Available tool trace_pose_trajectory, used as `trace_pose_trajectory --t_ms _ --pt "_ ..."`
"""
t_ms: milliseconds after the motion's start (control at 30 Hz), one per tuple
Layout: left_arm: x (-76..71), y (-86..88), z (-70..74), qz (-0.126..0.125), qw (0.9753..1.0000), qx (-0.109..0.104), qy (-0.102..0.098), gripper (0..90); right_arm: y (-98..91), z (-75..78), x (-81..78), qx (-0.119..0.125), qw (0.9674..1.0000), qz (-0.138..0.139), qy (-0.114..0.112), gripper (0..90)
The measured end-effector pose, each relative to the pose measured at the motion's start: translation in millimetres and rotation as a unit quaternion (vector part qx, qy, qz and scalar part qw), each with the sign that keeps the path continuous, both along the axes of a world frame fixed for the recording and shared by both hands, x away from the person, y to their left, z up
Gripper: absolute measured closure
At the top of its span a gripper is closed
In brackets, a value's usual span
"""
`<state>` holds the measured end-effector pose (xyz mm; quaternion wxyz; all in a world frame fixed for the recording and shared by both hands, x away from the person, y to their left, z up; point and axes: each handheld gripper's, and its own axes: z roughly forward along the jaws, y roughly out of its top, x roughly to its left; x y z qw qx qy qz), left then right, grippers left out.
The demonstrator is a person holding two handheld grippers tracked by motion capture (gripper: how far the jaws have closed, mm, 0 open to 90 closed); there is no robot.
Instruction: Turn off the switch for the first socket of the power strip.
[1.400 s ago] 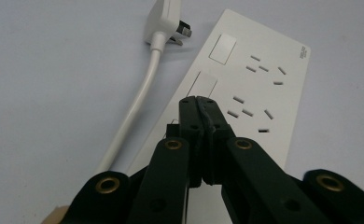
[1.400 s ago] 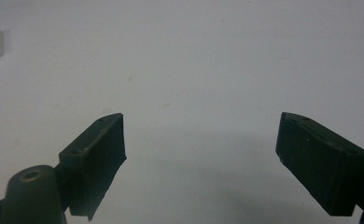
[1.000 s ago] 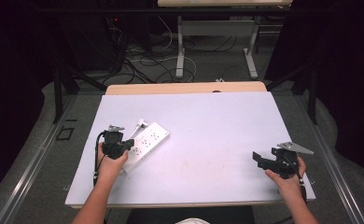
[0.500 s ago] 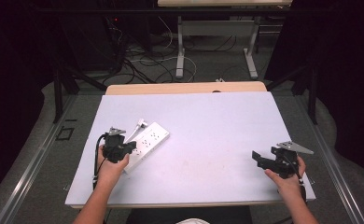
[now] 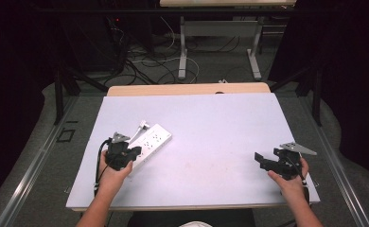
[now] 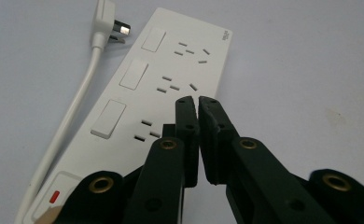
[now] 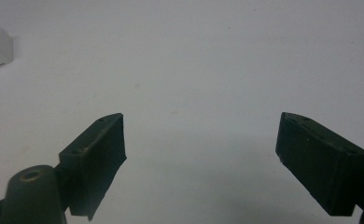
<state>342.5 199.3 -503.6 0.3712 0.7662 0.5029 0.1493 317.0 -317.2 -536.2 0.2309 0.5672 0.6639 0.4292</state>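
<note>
Dark floor and tangled cables lie beyond your white bench (image 5: 211, 123), with a second table's legs further back.

Your left gripper (image 6: 198, 103) hangs low over the near end of the white power strip (image 6: 171, 79). Its jaws are almost shut, only a thin slit between them, and they grip nothing. Just ahead of their tips sit the slots of the nearest socket, with two more sockets further on and a rocker switch to the left of each. The red-marked master switch (image 6: 55, 196) lies down to the left, beside the gripper's body. The strip's cord (image 6: 73, 116) runs along its left edge to the plug (image 6: 106, 18), which lies unplugged on the bench beyond the gripper and to the left.

Over the last second your left hand has barely moved: perhaps a slight creep along the strip, nothing more. The strip has not shifted. That suggests you are lining up, not yet acting, maybe to press a switch or reach for the plug.

Your right gripper (image 7: 201, 140) has stayed parked well apart from the strip, jaws spread wide and empty over bare bench, with the strip's corner far off to its upper left.
</note>
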Motion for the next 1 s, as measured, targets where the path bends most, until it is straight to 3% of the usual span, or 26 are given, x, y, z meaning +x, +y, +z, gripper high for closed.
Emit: trace_pose_trajectory --t_ms 300,533,733,800,1000 --pt "-8.2 5.7 -1.7 -0.009 0.9998 -0.018 -0.005 70.7 0.6 -1.2 1.7 0.002 1.0 0.003 0.001 15.5" --pt "-13.0 5.7 -2.6 -0.011 0.9997 -0.017 -0.013 58.0 0.4 -1.6 1.2 0.003 1.0 -0.002 -0.001 15.5" --pt "-14.7 6.9 -4.9 -0.018 0.9993 -0.001 -0.032 47.0 -1.8 -0.5 -0.7 -0.003 1.0 0.001 0.008 15.5" --pt "-14.7 6.4 -5.5 -0.021 0.9991 0.0 -0.037 44.9 -2.0 -1.3 -0.2 0.001 1.0 -0.003 -0.002 15.5" --pt "-17.4 7.4 -6.8 -0.029 0.9983 0.008 -0.05 39.5 -2.2 -0.5 -1.2 0.003 1.0 -0.003 0.0 15.5"
